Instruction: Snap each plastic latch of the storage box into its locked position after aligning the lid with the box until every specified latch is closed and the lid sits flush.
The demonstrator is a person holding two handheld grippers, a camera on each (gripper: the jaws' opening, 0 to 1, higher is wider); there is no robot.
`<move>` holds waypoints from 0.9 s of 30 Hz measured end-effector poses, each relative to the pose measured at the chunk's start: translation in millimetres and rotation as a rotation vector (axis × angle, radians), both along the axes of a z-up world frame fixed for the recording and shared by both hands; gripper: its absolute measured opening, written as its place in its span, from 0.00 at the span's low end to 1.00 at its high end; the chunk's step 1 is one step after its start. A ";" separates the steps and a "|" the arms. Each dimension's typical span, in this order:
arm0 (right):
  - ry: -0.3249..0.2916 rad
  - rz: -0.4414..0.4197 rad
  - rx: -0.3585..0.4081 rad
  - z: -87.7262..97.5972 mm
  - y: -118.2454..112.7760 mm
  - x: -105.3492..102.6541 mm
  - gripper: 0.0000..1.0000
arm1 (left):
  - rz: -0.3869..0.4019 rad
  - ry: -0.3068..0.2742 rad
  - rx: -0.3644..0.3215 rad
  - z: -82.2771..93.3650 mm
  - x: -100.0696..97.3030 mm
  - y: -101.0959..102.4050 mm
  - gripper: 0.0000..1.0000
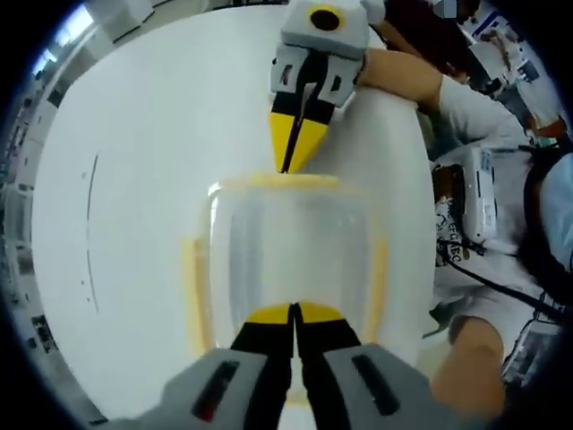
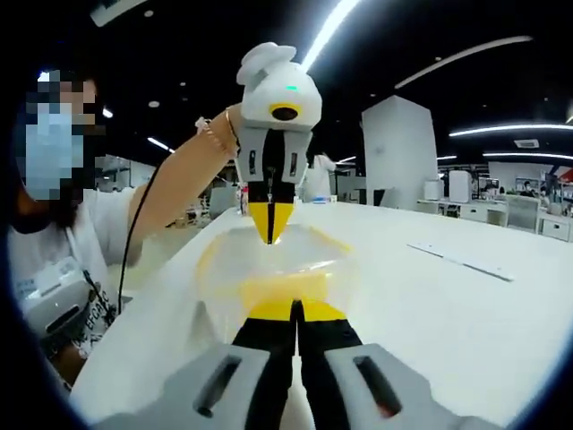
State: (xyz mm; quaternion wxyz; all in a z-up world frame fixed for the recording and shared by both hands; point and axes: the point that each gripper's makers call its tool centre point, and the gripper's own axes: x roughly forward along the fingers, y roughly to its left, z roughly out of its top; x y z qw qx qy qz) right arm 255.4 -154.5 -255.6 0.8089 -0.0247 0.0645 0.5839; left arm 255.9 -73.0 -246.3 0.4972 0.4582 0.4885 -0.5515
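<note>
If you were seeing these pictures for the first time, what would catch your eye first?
The clear storage box with yellow latches sits in the middle of the white table. The left gripper and the right gripper press on its opposite ends, yellow tips shut. A person stands alongside.

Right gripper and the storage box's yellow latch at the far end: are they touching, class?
Touching. In the left gripper view the right gripper, jaws shut, presses its yellow tips onto the yellow latch of the storage box, no gap visible.
</note>
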 end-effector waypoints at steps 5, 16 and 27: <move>0.004 0.007 -0.015 -5.3 1.3 -1.1 0.00 | 0.007 0.004 0.005 -0.4 0.6 -0.6 0.00; 0.050 0.006 0.009 -5.2 3.5 -0.8 0.00 | 0.044 0.045 -0.001 -0.3 -0.7 0.3 0.00; 0.090 -0.006 0.029 -2.6 3.6 -3.9 0.00 | 0.038 0.032 0.050 0.5 -4.9 -1.2 0.00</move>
